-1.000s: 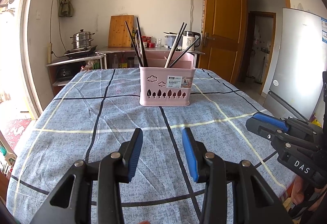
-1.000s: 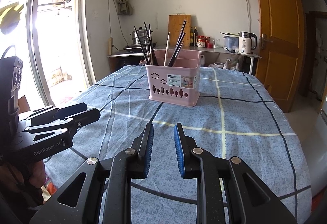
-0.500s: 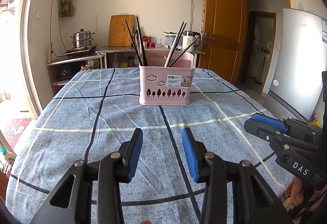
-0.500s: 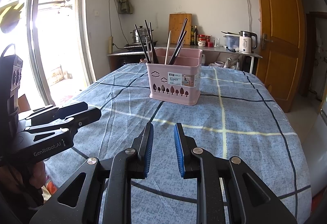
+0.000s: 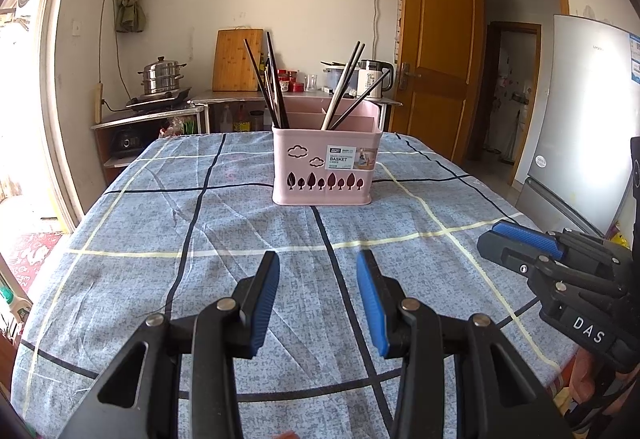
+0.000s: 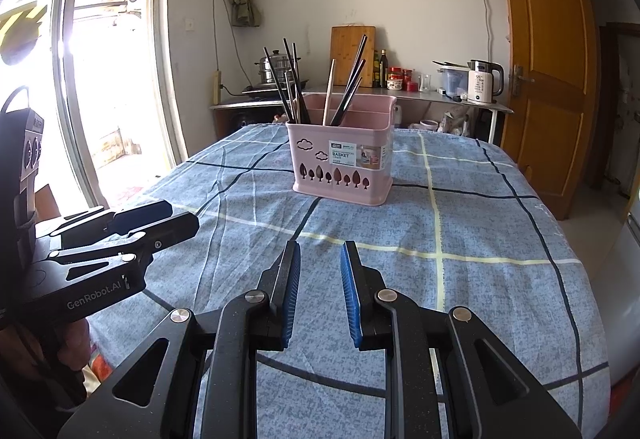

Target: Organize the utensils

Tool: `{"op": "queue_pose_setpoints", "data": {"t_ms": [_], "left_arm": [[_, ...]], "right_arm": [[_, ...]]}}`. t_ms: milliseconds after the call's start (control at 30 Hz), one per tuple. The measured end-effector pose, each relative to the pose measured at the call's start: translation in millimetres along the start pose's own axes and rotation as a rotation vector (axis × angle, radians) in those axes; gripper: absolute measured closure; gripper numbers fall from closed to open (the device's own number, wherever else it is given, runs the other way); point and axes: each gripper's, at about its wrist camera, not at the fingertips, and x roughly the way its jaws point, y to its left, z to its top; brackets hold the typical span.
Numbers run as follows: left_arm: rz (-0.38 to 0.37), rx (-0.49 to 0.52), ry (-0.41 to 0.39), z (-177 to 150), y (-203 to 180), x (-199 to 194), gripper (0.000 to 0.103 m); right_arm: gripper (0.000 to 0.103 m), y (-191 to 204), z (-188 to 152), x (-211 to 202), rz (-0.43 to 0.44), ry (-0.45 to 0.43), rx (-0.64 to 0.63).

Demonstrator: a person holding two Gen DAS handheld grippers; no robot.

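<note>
A pink utensil basket [image 5: 325,170] stands upright near the middle of the table; it also shows in the right wrist view [image 6: 343,163]. Several dark chopsticks [image 5: 272,83] and a pale one [image 6: 329,91] stick up out of it. My left gripper [image 5: 318,271] is open and empty, low over the cloth, well short of the basket. My right gripper [image 6: 320,259] is open with a narrower gap and empty, also short of the basket. Each gripper shows from the side in the other's view: the right one [image 5: 516,239], the left one [image 6: 160,217].
A blue checked tablecloth [image 5: 240,239] covers the table. Behind it stands a counter [image 6: 420,95] with a kettle [image 6: 484,81], jars, a cutting board [image 5: 237,59] and a steamer pot [image 5: 162,75]. A fridge [image 5: 584,119] and a wooden door [image 5: 436,51] are at the right.
Both views have shifted very slightly; the basket looks a touch nearer. Neither gripper's opening has changed and nothing was picked up or let go.
</note>
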Motion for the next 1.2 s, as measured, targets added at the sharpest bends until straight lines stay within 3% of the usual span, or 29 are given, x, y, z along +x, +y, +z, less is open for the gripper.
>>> {"op": "queue_pose_setpoints", "data": {"t_ms": [1200], "left_arm": [[0.009,0.001,-0.016,-1.0,-5.4,-1.9,0.061]], "right_arm": [[0.082,-0.1,-1.0,1.3,-0.009,0.005,-0.002]]}}
